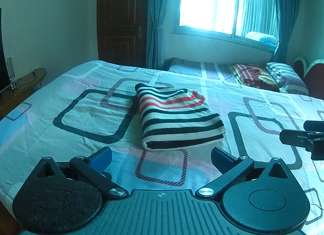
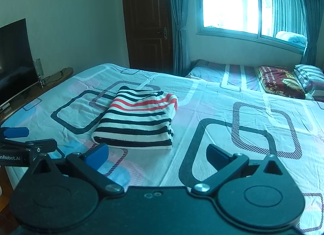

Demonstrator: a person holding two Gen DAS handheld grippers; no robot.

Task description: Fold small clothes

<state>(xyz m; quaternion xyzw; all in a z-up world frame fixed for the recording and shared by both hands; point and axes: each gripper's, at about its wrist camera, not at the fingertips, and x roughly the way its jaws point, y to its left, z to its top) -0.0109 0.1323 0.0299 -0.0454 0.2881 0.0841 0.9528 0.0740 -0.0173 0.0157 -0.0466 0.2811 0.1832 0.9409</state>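
A folded garment [image 1: 178, 117] with black, white and red stripes lies flat on the bed, in a neat rectangle. It also shows in the right wrist view [image 2: 137, 121]. My left gripper [image 1: 161, 159] is open and empty, just in front of the garment's near edge, not touching it. My right gripper [image 2: 157, 155] is open and empty, in front of and to the right of the garment. The right gripper's tip [image 1: 301, 137] shows at the right edge of the left wrist view. The left gripper [image 2: 18, 137] shows at the left edge of the right wrist view.
The bed sheet [image 1: 91, 113] has a pattern of rounded squares. A second bed with a dark red blanket [image 1: 253, 77] and a pillow [image 1: 283, 77] stands behind. A TV [image 2: 14, 60] on a wooden shelf stands at the left. A door and a window are at the back.
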